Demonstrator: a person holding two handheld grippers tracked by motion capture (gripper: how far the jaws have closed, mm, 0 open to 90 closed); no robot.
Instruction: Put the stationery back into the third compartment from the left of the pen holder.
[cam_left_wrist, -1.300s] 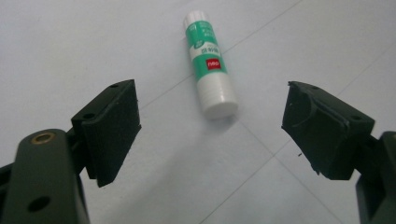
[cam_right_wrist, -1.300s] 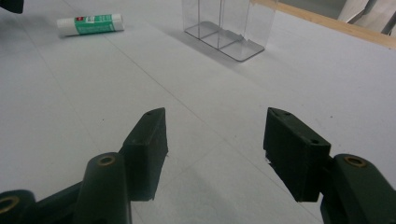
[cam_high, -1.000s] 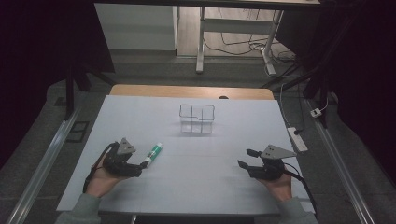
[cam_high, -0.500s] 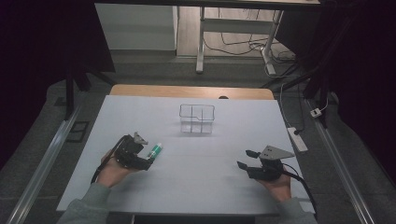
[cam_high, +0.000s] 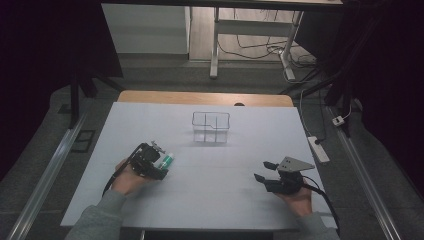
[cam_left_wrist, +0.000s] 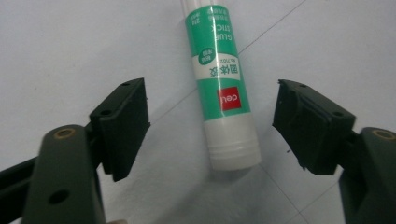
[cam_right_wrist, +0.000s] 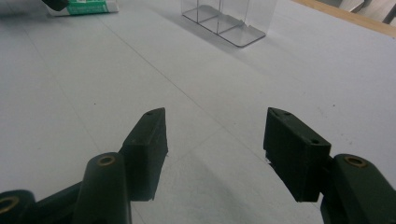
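Green-and-white glue stick (cam_left_wrist: 223, 88) lying flat on the white desk (cam_high: 220, 190), between the left tool's (cam_left_wrist: 212, 123) jaws

Left tool's jaws have just been closing; gaps remain on both sides of the stick, pads not touching. Right tool (cam_high: 264, 171) rests well apart, jaws spread, nothing between them. Clear divided container (cam_high: 211, 126) stands beyond

Both grippers low over table, jaws apart.
Left gripper (cam_high: 159, 162) at table's left, held in left hand (cam_high: 127, 176), grey sleeve behind; its jaws have just been closing, pads not yet pressing, a stick between them. Right gripper (cam_high: 263, 170) at table's right in right hand (cam_high: 299, 196), jaws apart, nothing between.
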